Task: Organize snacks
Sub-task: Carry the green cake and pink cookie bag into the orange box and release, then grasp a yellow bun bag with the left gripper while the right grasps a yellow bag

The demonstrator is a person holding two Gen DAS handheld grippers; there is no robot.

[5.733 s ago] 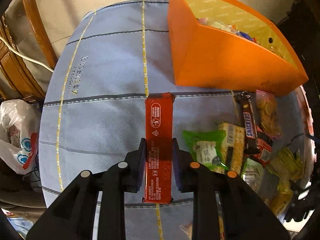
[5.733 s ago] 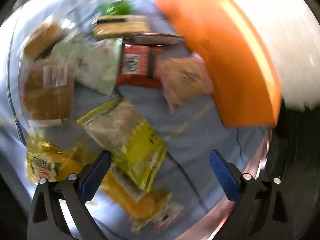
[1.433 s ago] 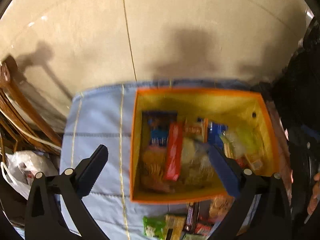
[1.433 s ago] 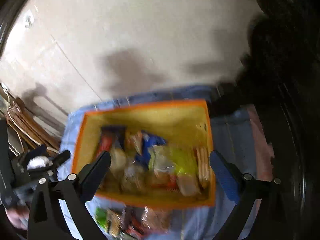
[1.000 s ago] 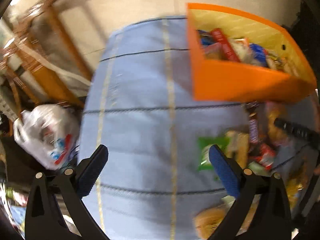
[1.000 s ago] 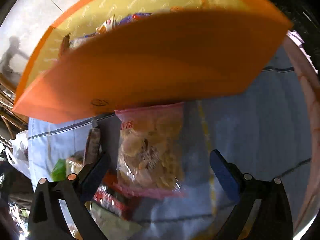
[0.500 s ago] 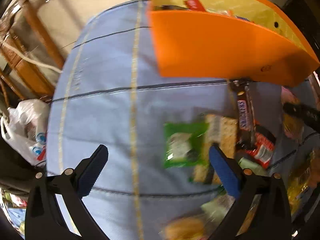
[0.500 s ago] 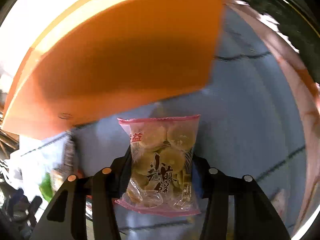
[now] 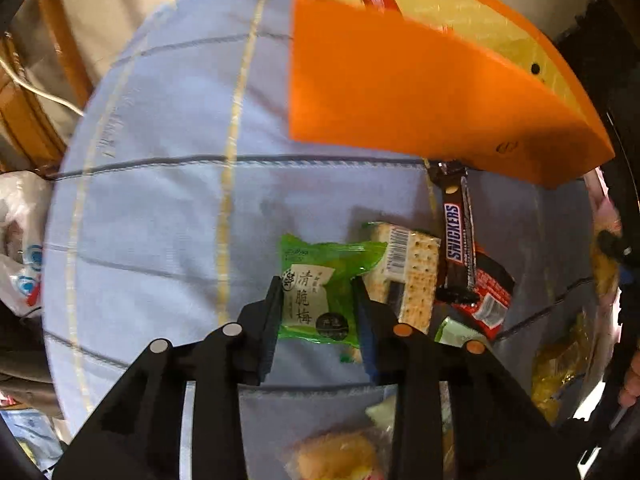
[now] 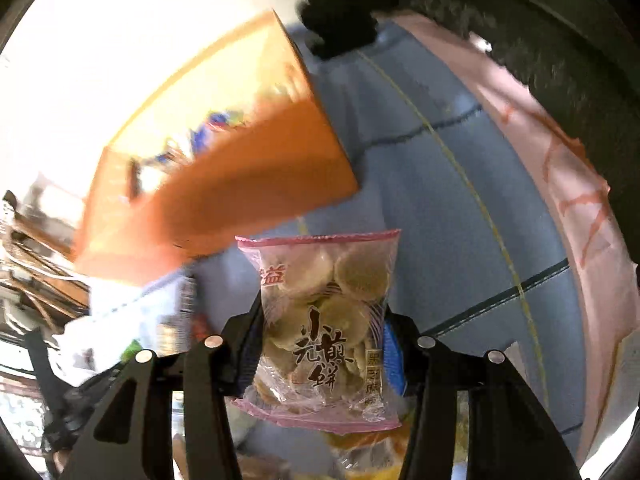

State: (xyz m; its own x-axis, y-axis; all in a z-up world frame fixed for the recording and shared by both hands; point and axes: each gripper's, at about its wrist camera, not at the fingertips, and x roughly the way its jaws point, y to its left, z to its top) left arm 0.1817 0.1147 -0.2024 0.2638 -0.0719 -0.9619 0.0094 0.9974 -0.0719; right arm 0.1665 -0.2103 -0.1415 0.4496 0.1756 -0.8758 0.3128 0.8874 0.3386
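Blue quilted cloth is covering the table, and the orange box is standing toward its far edge, already holding several packets. Between the box and the near edge, the loose snacks are lying in a cluster: a cracker pack beside a Snickers bar, which is pointing at the box's near wall.

The right gripper is clamping a pink-edged bag of round biscuits by its lower half, with the bag hanging clear of the cloth, near the box's right corner. A good carry probably means lifting high enough to clear the orange rim before letting go, since the bag's top is flopping forward of the jaws.

The left gripper is pointing steeply down at the green plum packet, which is lying flat on the cloth at the left edge of the cluster. Its jaws are closing, with the packet between them; the pads look to be at its sides, though a firm pinch is not certain. The soft film will likely crumple, so squeezing across the middle and lifting straight up should keep the cracker pack, which is touching it, from being dragged along.
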